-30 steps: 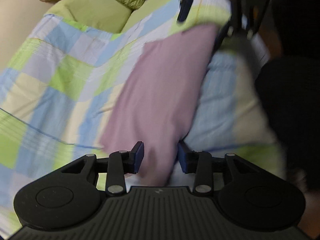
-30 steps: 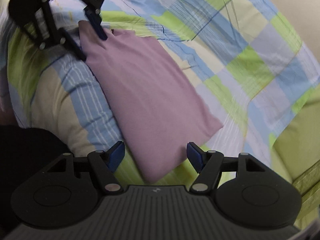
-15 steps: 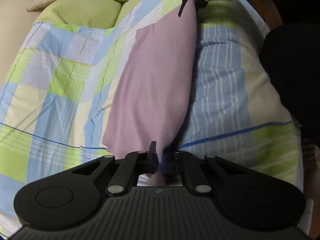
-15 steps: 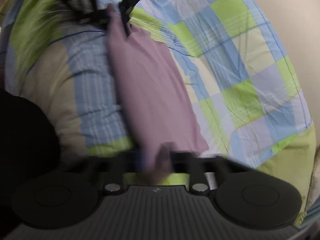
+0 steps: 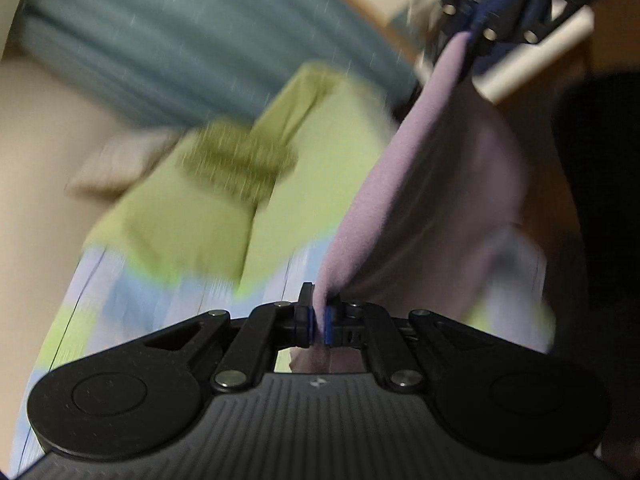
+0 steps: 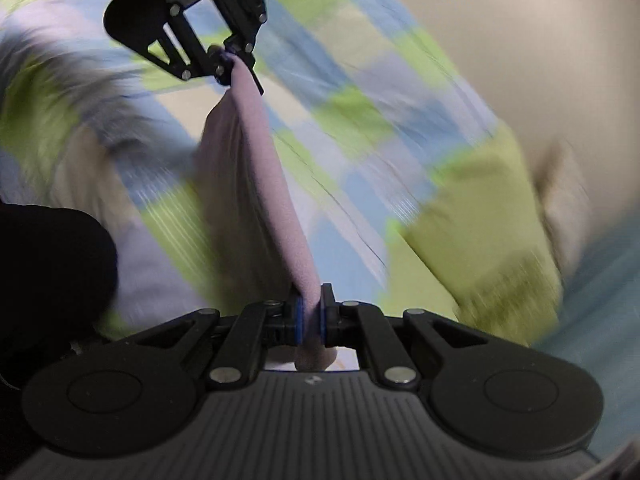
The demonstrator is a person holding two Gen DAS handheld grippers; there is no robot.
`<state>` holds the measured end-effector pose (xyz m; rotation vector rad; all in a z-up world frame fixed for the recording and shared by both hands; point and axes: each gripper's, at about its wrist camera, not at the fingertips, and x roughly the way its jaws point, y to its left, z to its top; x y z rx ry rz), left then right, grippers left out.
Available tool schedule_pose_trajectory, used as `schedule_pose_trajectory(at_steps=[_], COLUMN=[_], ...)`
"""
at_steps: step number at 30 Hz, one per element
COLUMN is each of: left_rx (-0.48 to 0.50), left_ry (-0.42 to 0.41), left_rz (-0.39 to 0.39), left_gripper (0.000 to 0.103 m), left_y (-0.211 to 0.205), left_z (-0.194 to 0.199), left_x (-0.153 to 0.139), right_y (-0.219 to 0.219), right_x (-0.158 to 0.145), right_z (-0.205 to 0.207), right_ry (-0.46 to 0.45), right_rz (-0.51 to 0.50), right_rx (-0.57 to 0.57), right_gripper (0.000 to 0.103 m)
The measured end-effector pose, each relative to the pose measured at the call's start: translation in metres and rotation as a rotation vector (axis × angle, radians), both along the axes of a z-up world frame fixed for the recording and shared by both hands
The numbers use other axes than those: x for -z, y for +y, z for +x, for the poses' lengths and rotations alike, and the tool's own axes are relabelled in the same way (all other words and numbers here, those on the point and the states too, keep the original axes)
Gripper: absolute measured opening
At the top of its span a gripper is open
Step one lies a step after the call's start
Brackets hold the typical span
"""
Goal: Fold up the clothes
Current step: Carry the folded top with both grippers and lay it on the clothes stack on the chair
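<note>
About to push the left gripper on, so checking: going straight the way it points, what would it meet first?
The pink cloth it is shut on runs straight ahead from the left gripper to the right gripper. So cloth first, then likely the right gripper; blur makes depth uncertain.

Dim, soft indoor light, no glare, heavy motion blur across the checked bedsheet (image 6: 360, 128) and green pillow (image 5: 192, 216), both gripper bodies sharp in the foreground, fisheye bending and dark vignette at corners, deep shadow on one side.
</note>
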<state>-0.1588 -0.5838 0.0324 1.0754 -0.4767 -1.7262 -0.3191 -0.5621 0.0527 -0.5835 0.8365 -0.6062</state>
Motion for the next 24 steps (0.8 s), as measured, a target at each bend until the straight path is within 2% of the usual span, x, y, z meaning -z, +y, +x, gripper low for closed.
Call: schedule_pose_trajectory(at_steps=[1,2,5,6,10,11,13,15,17,19,21,22,24], left_rx=[0.045,0.091,0.187,0.232,0.351,0.371,0.407,0.444,0.480,0.516,0.552,0.570,0.567], left_ry=[0.000,-0.002,0.015,0.026,0.069,0.056,0.025,-0.006,-0.037,-0.068,-0.099,-0.115,-0.105], left_rz=[-0.017,-0.035,-0.088,-0.116,-0.234,-0.222,-0.190,-0.158,-0.126,-0.094,-0.061,-0.045,-0.051], left_gripper=[0.004,0.004,0.004,0.004,0.004,0.004,0.004,0.004,0.004,0.004,0.005,0.005,0.005], left_y=[-0.016,-0.033,-0.081,-0.105,-0.176,-0.185,-0.199,-0.214,-0.229,-0.244,-0.258,-0.266,-0.262], left_z=[-0.021,-0.042,-0.095,-0.121,-0.208,-0.218,-0.237,-0.255,-0.274,-0.292,-0.310,-0.319,-0.312], left_x=[-0.009,-0.019,-0.048,-0.063,-0.107,-0.096,-0.070,-0.043,-0.017,0.009,0.036,0.049,0.063], right_y=[-0.004,-0.005,-0.021,-0.036,-0.086,-0.090,-0.129,-0.146,-0.159,-0.175,-0.177,-0.175,-0.167], right_x=[-0.013,-0.015,-0.040,-0.056,-0.099,-0.100,-0.119,-0.117,-0.101,-0.042,0.001,0.016,0.033], right_z=[-0.026,-0.031,-0.086,-0.116,-0.184,-0.190,-0.237,-0.262,-0.278,-0.298,-0.307,-0.308,-0.307], right_ry=[-0.018,-0.021,-0.052,-0.076,-0.108,-0.108,-0.115,-0.132,-0.109,-0.032,0.014,0.022,0.032], right_rz=[-0.010,-0.013,-0.063,-0.099,-0.269,-0.282,-0.393,-0.403,-0.393,-0.290,-0.176,-0.134,-0.104], right_rx=[0.074,0.088,0.234,0.312,0.489,0.500,0.612,0.665,0.705,0.757,0.769,0.769,0.759], right_gripper=[0.004,0.004,0.004,0.004,0.005,0.005,0.005,0.005,0.005,0.005,0.005,0.005,0.005])
